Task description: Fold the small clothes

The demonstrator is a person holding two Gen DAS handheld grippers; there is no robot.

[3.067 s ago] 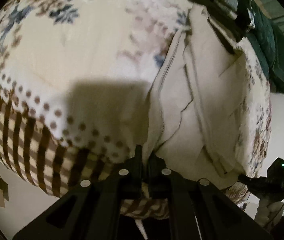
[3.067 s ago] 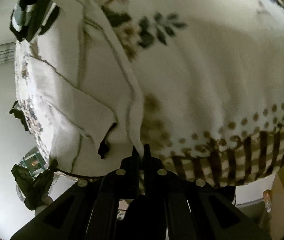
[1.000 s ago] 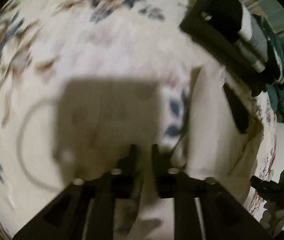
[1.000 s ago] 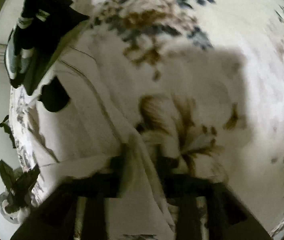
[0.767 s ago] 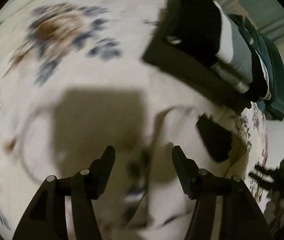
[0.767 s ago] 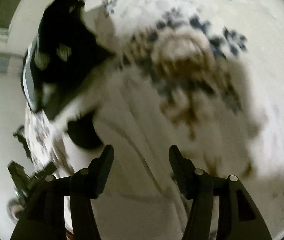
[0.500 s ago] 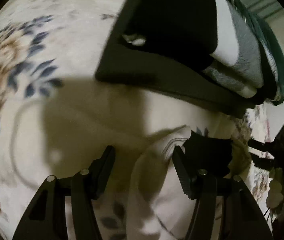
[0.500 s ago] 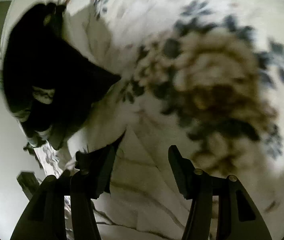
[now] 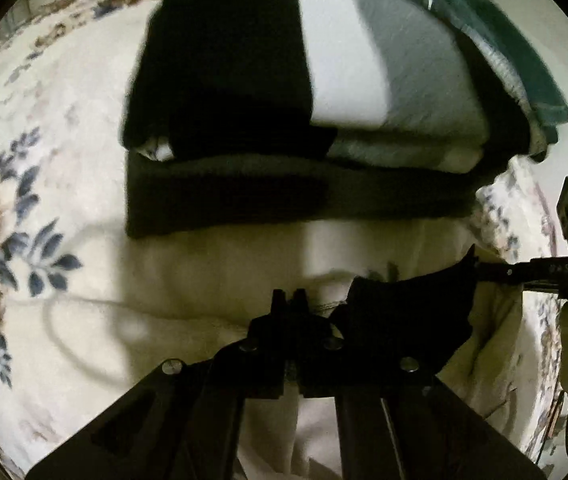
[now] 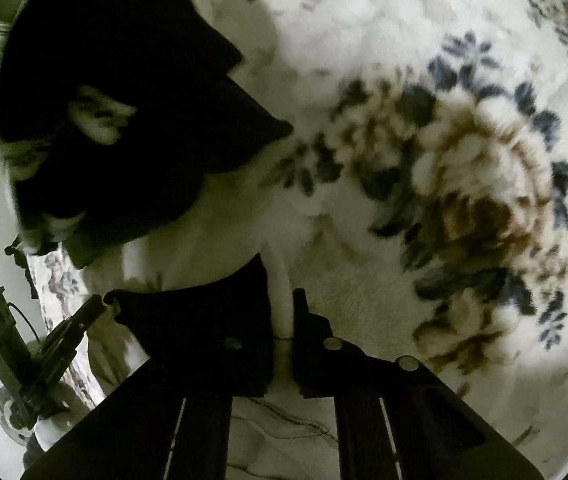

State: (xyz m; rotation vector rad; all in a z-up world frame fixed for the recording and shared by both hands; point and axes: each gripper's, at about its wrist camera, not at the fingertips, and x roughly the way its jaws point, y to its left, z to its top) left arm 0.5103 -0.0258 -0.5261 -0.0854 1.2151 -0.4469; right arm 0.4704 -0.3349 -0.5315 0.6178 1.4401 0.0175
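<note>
A cream garment [image 9: 219,276] with a black inner waistband [image 9: 408,312] lies on the floral blanket [image 9: 23,208], just in front of a stack of folded clothes [image 9: 324,120]. My left gripper [image 9: 288,296] is shut on the garment's top edge. My right gripper [image 10: 281,300] is shut on a cream fold of the same garment [image 10: 279,280], beside its black waistband [image 10: 203,308]. The right gripper also shows at the far right of the left wrist view [image 9: 524,270], and the left gripper shows at the lower left of the right wrist view [image 10: 83,316].
The stack holds black, white and grey folded pieces, seen dark in the right wrist view [image 10: 123,100]. A dark green cloth [image 9: 504,40] lies behind it. A large brown and blue flower print [image 10: 464,184] marks the blanket to the right.
Both grippers carried the garment's near edge forward, opened, moved up to the stack of folded clothes, and have shut again on the garment's far edge.
</note>
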